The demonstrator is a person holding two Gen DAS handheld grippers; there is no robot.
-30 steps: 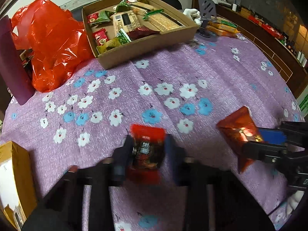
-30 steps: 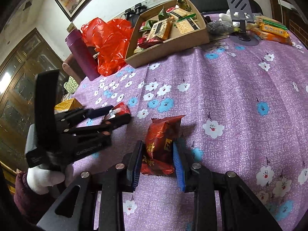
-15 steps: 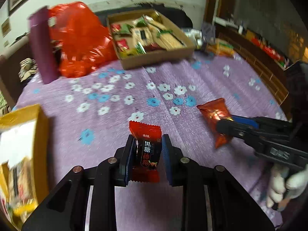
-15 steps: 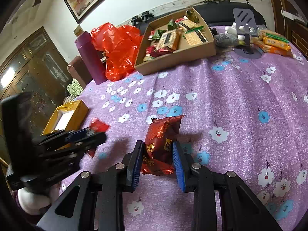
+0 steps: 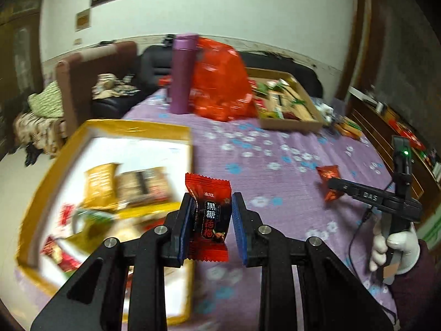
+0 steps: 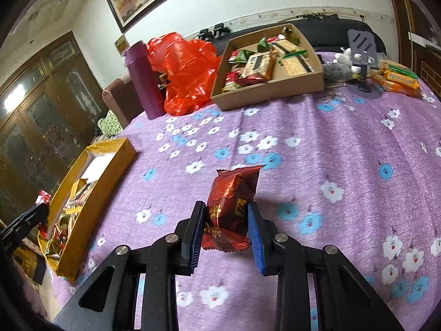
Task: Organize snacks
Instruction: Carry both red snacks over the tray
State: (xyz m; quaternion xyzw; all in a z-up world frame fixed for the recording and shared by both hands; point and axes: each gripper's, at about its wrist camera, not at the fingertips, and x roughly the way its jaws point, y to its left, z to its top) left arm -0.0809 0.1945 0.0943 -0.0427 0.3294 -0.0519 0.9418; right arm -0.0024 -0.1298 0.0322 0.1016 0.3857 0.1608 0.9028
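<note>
over yellow box (image 5: 132, 129) now, left gripper (image 5: 210, 220) carrying red candy (image 5: 209, 215)

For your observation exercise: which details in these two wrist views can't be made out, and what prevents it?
- Left wrist view: snacks in the yellow box are smeared by motion blur.
- Right wrist view: left tongs cut off by the picture's edge.
- Both views: labels in the cardboard box are too small.
- Left wrist view: right tongs cover part of their red packet.

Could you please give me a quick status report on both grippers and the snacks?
Left gripper shut on red candy packet, at the yellow box. Right gripper shut on dark red snack pack over the tablecloth. Nothing in the way.
</note>
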